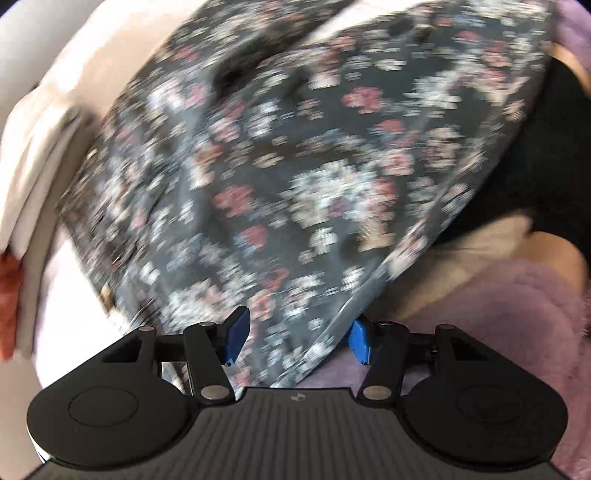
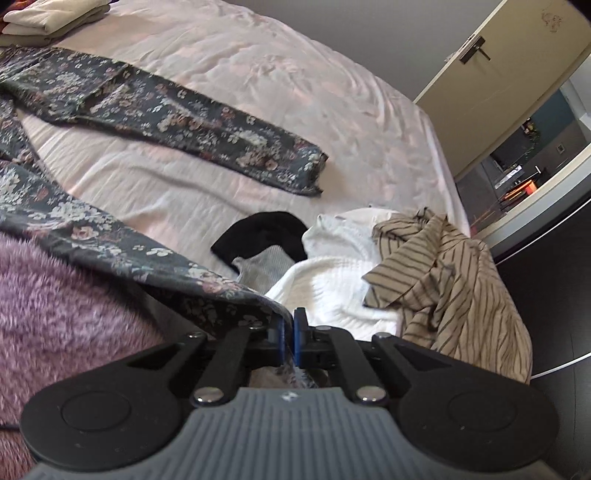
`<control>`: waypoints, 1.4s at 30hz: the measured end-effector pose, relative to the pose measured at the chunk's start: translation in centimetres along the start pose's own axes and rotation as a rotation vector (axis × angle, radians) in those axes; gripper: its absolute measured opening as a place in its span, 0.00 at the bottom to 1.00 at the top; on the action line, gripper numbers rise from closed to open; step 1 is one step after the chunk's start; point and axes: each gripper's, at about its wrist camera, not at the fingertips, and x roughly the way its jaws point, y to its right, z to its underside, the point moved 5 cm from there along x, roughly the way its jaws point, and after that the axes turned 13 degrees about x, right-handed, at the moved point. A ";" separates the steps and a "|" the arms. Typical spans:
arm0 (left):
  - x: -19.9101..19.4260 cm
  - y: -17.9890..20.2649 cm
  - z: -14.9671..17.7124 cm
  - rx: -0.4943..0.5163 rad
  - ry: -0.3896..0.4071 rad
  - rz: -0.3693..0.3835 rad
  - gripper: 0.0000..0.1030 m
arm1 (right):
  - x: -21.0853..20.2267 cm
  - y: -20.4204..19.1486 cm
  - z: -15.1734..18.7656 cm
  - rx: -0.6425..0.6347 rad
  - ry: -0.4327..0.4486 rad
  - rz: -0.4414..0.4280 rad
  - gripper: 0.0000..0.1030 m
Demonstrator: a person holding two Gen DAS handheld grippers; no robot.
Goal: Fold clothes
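Note:
A dark floral garment (image 1: 280, 177) fills the left wrist view, blurred by motion. My left gripper (image 1: 297, 338) is open, its blue pads (image 1: 236, 334) wide apart, and a fold of the floral cloth lies between them. In the right wrist view the same floral garment (image 2: 110, 236) stretches from the left edge down to my right gripper (image 2: 290, 332), which is shut on its hem. One floral sleeve or leg (image 2: 192, 122) lies flat across the pink bedsheet (image 2: 295, 92).
A fuzzy purple blanket (image 2: 55, 314) lies at the near left. A pile of a black item (image 2: 266, 229), white knit (image 2: 332, 280) and striped tan shirt (image 2: 443, 266) sits at the bed's right edge. Folded cream clothes (image 2: 48, 18) are stacked far left. A door (image 2: 498, 74) stands beyond.

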 end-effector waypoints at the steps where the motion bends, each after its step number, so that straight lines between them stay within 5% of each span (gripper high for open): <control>1: 0.0 -0.1 0.2 -0.007 0.001 -0.017 0.15 | 0.0 0.0 -0.3 0.003 0.003 0.005 0.05; 4: -0.8 -0.4 0.9 -0.031 0.041 -0.063 0.04 | 0.1 -0.1 -0.9 -0.002 0.013 0.013 0.05; 13: -6.3 -6.2 1.2 -0.252 0.216 -0.180 0.03 | 0.9 -0.2 -4.8 -0.012 0.055 0.051 0.05; 17: -7.4 -9.6 -0.3 -0.268 0.243 -0.230 0.03 | 2.6 -0.3 -7.2 -0.023 0.061 0.075 0.05; 28: -5.9 -17.9 -5.9 -0.260 0.195 -0.303 0.03 | 10.5 -0.8 -15.6 -0.014 0.051 0.079 0.05; 42: 2.5 -25.8 -12.3 -0.297 0.078 -0.310 0.03 | 24.1 -2.3 -22.8 0.032 -0.064 0.037 0.05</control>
